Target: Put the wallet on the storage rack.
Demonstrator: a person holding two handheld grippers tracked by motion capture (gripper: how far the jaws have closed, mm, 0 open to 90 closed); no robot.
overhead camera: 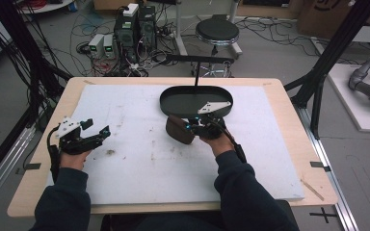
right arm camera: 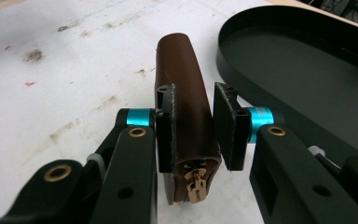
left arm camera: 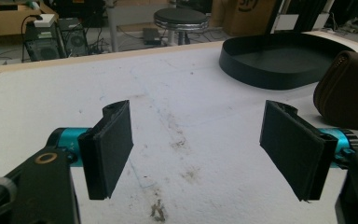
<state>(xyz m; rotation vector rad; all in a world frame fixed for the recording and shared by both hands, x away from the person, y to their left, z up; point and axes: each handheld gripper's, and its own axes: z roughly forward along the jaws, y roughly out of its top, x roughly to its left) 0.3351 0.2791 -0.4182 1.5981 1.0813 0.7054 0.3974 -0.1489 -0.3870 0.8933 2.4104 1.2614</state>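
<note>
a: brown zip pouch (right arm camera: 182, 112) stands on its narrow edge between the jaws of the right gripper (right arm camera: 193, 126), brass zip pull toward the camera. the left-hand pad lies flat against its side; the other pad looks to meet it only low down, with a sliver of gap higher up. so it reads as a clasp on the pouch, likely a light one.

b: why hold it edge-up?

a: my guess is that the thin sides suit the two pads, and it can be lifted and set down without flopping. in the high view the pouch (overhead camera: 179, 129) sits just ahead of that hand.

b: what lies beyond it?

a: a black oval tray (right arm camera: 307, 60), shallow and with nothing in it, just beside the pouch on the far side. its raised rim is the one thing in the way; the pouch would need to clear it to go in.

b: and the other hand?

a: the left gripper (overhead camera: 95, 129) hovers well apart over the stained white mat (overhead camera: 139, 163), jaws spread wide, nothing between them.
</note>
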